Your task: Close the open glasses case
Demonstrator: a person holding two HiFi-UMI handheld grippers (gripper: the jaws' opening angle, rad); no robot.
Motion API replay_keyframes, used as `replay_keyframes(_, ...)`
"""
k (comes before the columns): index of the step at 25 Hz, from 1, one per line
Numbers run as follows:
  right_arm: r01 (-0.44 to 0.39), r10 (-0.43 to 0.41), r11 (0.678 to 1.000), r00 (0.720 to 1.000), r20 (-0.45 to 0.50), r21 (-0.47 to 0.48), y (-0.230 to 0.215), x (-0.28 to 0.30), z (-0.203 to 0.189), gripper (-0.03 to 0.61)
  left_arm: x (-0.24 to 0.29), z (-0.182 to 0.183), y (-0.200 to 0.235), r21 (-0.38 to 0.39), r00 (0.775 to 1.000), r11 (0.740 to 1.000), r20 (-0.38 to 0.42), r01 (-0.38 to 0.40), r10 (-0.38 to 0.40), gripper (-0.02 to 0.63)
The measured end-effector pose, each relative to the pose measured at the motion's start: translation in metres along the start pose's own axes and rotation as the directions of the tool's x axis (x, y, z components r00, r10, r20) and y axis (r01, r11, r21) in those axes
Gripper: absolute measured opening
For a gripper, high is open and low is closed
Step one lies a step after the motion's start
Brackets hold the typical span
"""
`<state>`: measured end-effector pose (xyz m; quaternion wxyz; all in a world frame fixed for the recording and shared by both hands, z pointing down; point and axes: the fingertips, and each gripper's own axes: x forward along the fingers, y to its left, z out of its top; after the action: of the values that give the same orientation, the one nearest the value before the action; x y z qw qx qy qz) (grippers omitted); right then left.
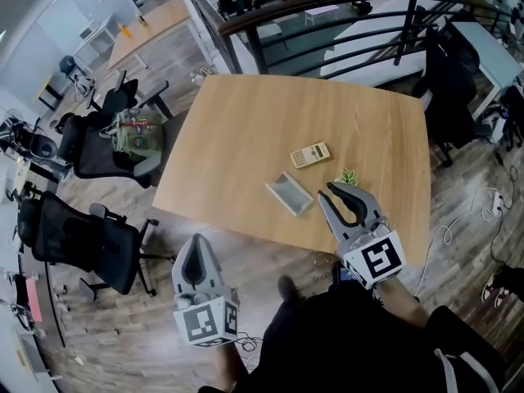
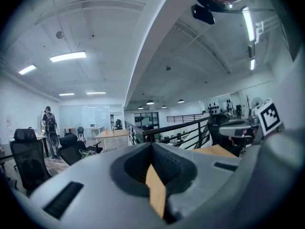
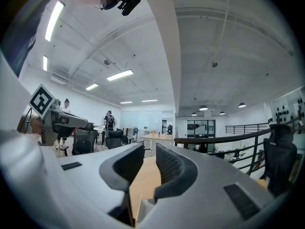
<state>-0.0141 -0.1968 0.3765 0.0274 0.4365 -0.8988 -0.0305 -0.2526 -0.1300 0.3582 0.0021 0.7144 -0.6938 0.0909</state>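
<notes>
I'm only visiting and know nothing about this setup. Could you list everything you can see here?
table: one, light wood, middle of the head view
glasses case: one, grey, lying open on the table near its front edge
calculator: one, beige, on the table just beyond the case
small plant: one, green, on the table right of the case; too small to tell more
office chairs: several, black, on the floor left of the table
bag: one, green, on a chair at left
railing: one, dark, beyond the table
left gripper: one, grey, jaws shut, empty, over the floor
right gripper: one, grey, jaws apart, empty, beside the case
</notes>
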Motion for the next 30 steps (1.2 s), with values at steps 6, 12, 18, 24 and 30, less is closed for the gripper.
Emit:
replay_keyframes(6, -0.005, 0.008, 1.000, 0.993, -0.114, 0.027, 0.011, 0.038, -0.071, 0.139, -0.020, -0.014, 0.020, -0.003, 0.999, 0.999, -0.032, -0.045, 0.044, -0.002)
replay_keyframes(12, -0.049, 0.068, 0.997, 0.931, -0.360, 0.062, 0.032, 0.085, -0.206, 0.178, -0.044, -0.032, 0.034, -0.011, 0.989, 0.996, -0.120, -0.088, 0.087, -0.002)
replay_keyframes(18, -0.034, 0.115, 0.989, 0.783, -0.611, 0.142, 0.048, 0.097, -0.336, 0.179, -0.069, -0.036, 0.050, 0.001, 0.984, 0.990, -0.103, -0.144, 0.144, -0.002)
replay_keyframes(24, -0.032, 0.127, 0.989, 0.692, -0.711, 0.145, 0.056, 0.097, -0.384, 0.161, -0.083, -0.044, 0.061, 0.016, 0.974, 0.982, -0.125, -0.187, 0.187, -0.002)
replay_keyframes(30, -0.052, 0.134, 0.989, 0.687, -0.714, 0.135, 0.062, 0.099, -0.386, 0.154, -0.085, -0.048, 0.062, 0.025, 0.972, 0.982, -0.134, -0.189, 0.191, -0.002)
